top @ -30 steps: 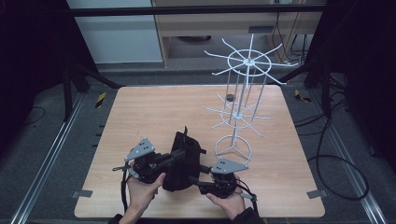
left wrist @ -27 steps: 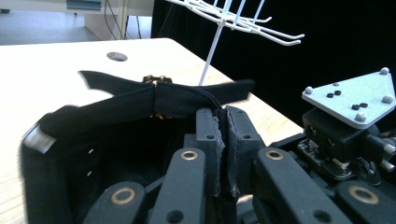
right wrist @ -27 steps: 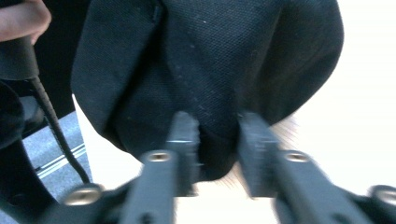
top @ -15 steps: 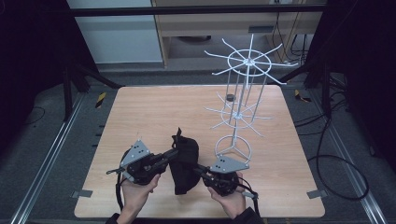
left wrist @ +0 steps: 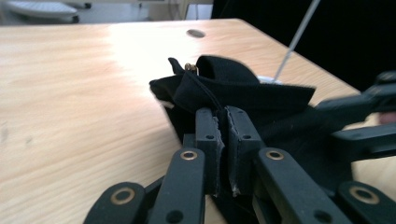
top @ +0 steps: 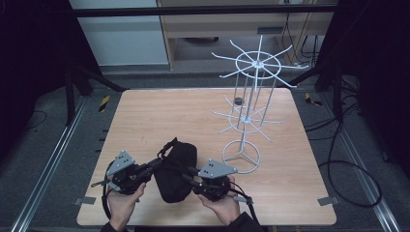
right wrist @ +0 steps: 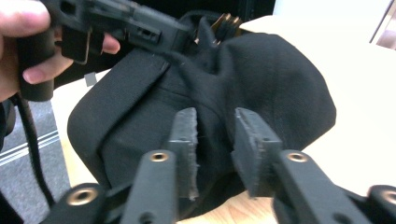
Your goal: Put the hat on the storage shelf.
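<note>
The bag [top: 175, 170] lies on the desk [top: 145, 121] between the two grippers. The left gripper [left wrist: 223, 122] is clamped on a strap or fold of the bag's fabric just ahead of it. The right gripper [right wrist: 215, 122] stands with jaws apart against the bag's side, gripping nothing. The rack [top: 249, 116] stands beyond the right gripper, bare. Judging by this, hanging the bag there is not yet done: the bag is merely caught at one end.

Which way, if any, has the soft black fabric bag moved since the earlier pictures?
Yes. The soft black fabric bag has tipped from upright to lying nearer the wooden table front edge.
</note>
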{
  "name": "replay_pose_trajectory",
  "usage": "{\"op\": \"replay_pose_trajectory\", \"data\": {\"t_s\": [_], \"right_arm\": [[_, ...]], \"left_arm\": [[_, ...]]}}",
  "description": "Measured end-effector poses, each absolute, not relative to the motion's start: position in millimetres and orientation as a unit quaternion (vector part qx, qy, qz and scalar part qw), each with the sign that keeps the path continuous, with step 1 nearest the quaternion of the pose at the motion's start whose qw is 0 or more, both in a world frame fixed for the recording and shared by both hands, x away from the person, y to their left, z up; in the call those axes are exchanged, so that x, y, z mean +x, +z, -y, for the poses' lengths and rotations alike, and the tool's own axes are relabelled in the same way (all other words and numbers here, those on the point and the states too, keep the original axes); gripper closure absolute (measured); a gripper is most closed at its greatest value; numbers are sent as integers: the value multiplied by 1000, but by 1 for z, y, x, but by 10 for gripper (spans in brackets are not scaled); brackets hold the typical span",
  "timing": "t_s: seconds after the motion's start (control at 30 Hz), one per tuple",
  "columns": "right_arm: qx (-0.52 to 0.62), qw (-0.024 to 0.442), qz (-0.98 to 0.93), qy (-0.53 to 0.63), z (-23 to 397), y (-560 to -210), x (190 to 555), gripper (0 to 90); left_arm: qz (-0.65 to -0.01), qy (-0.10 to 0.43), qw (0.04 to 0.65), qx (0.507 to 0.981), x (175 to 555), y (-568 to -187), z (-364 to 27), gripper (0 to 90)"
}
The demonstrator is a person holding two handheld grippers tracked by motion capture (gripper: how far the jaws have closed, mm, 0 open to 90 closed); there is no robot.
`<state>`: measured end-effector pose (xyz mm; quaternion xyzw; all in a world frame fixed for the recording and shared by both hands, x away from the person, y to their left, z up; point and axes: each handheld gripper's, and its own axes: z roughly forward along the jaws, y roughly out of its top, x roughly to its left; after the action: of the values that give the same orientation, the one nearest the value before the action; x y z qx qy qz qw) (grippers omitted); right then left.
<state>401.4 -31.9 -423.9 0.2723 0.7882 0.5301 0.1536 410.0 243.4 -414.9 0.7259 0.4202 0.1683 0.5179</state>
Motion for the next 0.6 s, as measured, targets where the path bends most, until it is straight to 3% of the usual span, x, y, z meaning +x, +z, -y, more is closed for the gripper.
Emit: {"op": "replay_pose_trajectory", "data": {"t_s": [0.17, 0.6], "right_arm": [[278, 164, -778, 538, 41, -424, 400, 520], [351, 214, -769, 489, 117, -451, 405, 415]], "left_arm": [[-441, 181, 499, 724, 414, -423, -261, 843], [-472, 220, 450, 726, 426, -436, -293, 841]]}}
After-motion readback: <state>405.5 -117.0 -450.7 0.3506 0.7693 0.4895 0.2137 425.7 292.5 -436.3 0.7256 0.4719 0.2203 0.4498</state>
